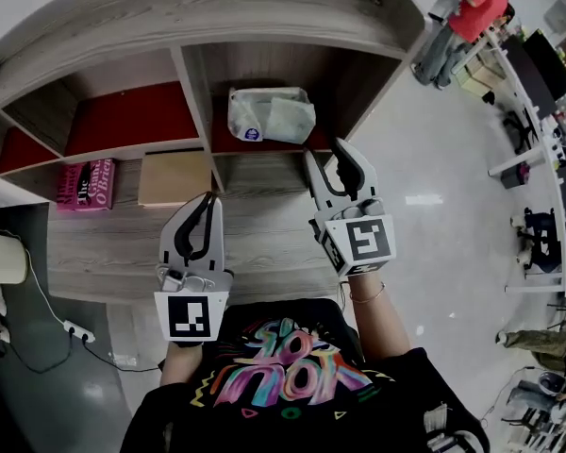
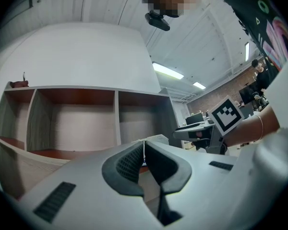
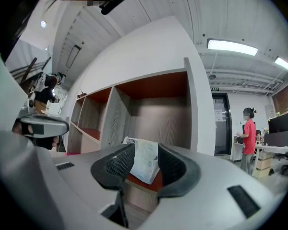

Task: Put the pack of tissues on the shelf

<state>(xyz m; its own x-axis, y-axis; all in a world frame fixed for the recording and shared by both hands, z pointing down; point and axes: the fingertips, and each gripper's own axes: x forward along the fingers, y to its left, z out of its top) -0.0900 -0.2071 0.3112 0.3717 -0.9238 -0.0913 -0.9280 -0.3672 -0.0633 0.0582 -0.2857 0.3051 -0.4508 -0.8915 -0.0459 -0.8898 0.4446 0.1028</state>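
The pack of tissues (image 1: 271, 114), pale green and white in crinkled wrap, lies on the red floor of the shelf's right compartment (image 1: 325, 144). My right gripper (image 1: 332, 156) is open just in front of the pack's right end, not touching it. In the right gripper view the pack (image 3: 146, 163) shows beyond the gap between the spread jaws of the right gripper (image 3: 145, 146). My left gripper (image 1: 208, 202) is shut on nothing, held lower and to the left over the wooden ledge (image 1: 264, 220). Its jaws meet in a thin line in the left gripper view (image 2: 144, 143).
A pink book (image 1: 85, 185) and a tan flat box (image 1: 174, 177) lie in the compartment to the left. A power strip (image 1: 78, 331) with its cable lies on the floor at lower left. A person in red (image 1: 476, 8) stands by desks at far right.
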